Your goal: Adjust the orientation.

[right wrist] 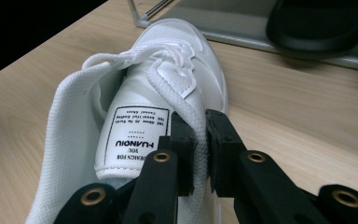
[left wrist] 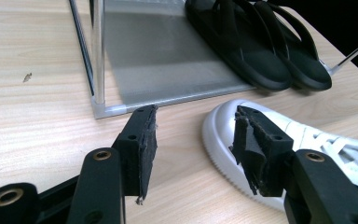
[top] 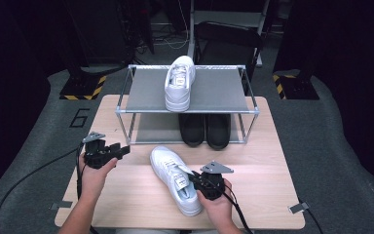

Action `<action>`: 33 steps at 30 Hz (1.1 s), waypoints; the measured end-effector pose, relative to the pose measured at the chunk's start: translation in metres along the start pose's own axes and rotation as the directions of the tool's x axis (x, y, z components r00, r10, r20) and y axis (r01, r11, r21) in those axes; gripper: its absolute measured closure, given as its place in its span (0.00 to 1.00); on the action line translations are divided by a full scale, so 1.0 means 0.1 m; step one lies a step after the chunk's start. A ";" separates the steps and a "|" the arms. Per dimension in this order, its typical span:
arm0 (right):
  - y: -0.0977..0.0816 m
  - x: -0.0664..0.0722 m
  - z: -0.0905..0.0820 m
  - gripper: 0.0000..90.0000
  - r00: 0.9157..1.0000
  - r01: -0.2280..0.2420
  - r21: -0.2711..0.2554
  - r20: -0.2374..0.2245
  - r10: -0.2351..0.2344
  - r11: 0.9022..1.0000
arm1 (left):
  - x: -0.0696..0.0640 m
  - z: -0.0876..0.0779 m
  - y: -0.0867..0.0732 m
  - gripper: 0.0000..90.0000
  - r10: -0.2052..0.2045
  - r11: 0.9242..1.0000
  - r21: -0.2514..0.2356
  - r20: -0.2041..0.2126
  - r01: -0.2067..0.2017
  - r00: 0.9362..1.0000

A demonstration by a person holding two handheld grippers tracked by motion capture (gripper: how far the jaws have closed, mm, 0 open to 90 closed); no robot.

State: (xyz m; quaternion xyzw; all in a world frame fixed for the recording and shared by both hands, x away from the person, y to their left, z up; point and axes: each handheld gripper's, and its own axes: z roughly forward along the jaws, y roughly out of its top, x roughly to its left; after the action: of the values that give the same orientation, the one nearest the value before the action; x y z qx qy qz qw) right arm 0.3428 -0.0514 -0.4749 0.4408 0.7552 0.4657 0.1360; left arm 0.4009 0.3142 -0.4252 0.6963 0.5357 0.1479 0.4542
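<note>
A white sneaker (top: pixel 173 175) lies on the wooden table (top: pixel 268 165), toe pointing toward the rack. My right gripper (top: pixel 198 181) is shut on the side wall of its opening, near the heel; in the right gripper view the pads (right wrist: pixel 199 126) pinch that padded edge of the sneaker (right wrist: pixel 135 116) beside the labelled tongue. My left gripper (top: pixel 123 150) is held at the table's left, open, with nothing between its jaws. In the left gripper view its open gripper (left wrist: pixel 196 114) points at the sneaker's toe (left wrist: pixel 221 135), a short way off.
A metal two-level shoe rack (top: pixel 126 109) stands at the table's far side. A second white sneaker (top: pixel 180 83) sits on its top shelf. A pair of black sandals (top: pixel 205 129) rests on the lower shelf (left wrist: pixel 168 60). Cables trail off the table's near edge.
</note>
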 end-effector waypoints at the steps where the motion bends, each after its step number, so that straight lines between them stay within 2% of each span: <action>1: 0.00 -0.01 -0.02 0.91 1.000 -0.003 0.000 0.006 0.003 1.000 | 0.00 0.00 0.00 0.54 0.000 1.000 0.000 0.001 0.000 1.000; 3: 0.00 -0.05 -0.06 0.90 1.000 -0.011 0.003 0.023 0.011 1.000 | 0.00 0.01 -0.01 0.54 -0.002 1.000 0.002 0.002 0.002 1.000; 6: -0.01 -0.08 -0.07 0.84 1.000 -0.014 0.015 0.005 0.014 1.000 | 0.00 0.02 -0.01 0.54 -0.005 1.000 0.002 0.004 0.005 1.000; 9: -0.02 -0.10 -0.07 0.78 1.000 0.002 0.020 -0.005 -0.002 1.000 | -0.01 0.02 -0.01 0.54 -0.005 1.000 0.001 0.004 0.005 1.000; 11: -0.04 -0.13 -0.06 0.73 1.000 0.000 0.035 -0.031 0.001 0.999 | -0.01 0.02 -0.01 0.54 -0.002 1.000 -0.006 0.003 0.002 1.000; 14: -0.07 -0.18 -0.05 0.73 0.999 -0.022 0.043 -0.047 0.024 0.999 | 0.00 0.01 -0.01 0.54 -0.007 1.000 0.002 0.002 0.007 1.000; 16: -0.08 -0.18 -0.05 0.73 0.998 -0.021 0.045 -0.052 0.023 0.999 | 0.00 0.01 -0.01 0.54 -0.010 1.000 -0.001 0.001 0.010 1.000; 18: -0.07 -0.19 -0.03 0.72 0.998 0.000 0.050 -0.056 0.003 0.999 | 0.00 0.01 -0.01 0.54 -0.012 1.000 -0.004 0.001 0.012 1.000; 21: -0.07 -0.22 0.00 0.71 0.997 -0.003 0.066 -0.077 0.008 0.998 | -0.01 0.02 -0.01 0.54 -0.012 1.000 -0.002 0.003 0.012 1.000; 23: -0.08 -0.21 0.00 0.73 0.998 0.014 0.063 -0.066 -0.010 0.998 | -0.01 0.03 -0.01 0.54 -0.012 1.000 -0.013 -0.001 0.012 1.000; 25: -0.09 -0.20 -0.02 0.74 0.999 0.022 0.050 -0.050 -0.020 0.998 | -0.02 0.02 -0.01 0.54 -0.015 1.000 -0.001 0.004 0.015 1.000; 27: -0.09 -0.18 -0.02 0.74 0.999 0.018 0.049 -0.042 -0.016 0.999 | -0.02 0.03 -0.01 0.54 -0.014 1.000 -0.001 0.003 0.014 1.000; 29: -0.08 -0.15 -0.04 0.72 0.998 0.020 0.041 -0.065 -0.017 0.999 | -0.01 0.03 -0.01 0.54 -0.013 1.000 0.002 0.002 0.013 1.000; 31: -0.06 -0.15 -0.04 0.70 0.996 0.060 0.053 -0.067 -0.056 0.997 | 0.00 0.03 -0.01 0.54 -0.014 1.000 0.001 0.000 0.014 1.000; 32: -0.06 -0.17 -0.03 0.67 0.995 0.063 0.054 -0.083 -0.058 0.997 | 0.00 0.03 -0.01 0.54 -0.023 1.000 0.002 0.001 0.023 1.000; 33: -0.06 -0.18 -0.03 0.66 0.995 0.043 0.066 -0.090 -0.037 0.997 | 0.01 0.03 -0.01 0.53 -0.023 1.000 -0.001 0.001 0.023 1.000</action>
State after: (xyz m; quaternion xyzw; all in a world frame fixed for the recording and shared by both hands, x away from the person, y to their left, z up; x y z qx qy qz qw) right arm 0.3482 -0.0684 -0.4823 0.4087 0.7846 0.4560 0.0966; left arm 0.4027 0.3136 -0.4280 0.6900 0.5434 0.1428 0.4563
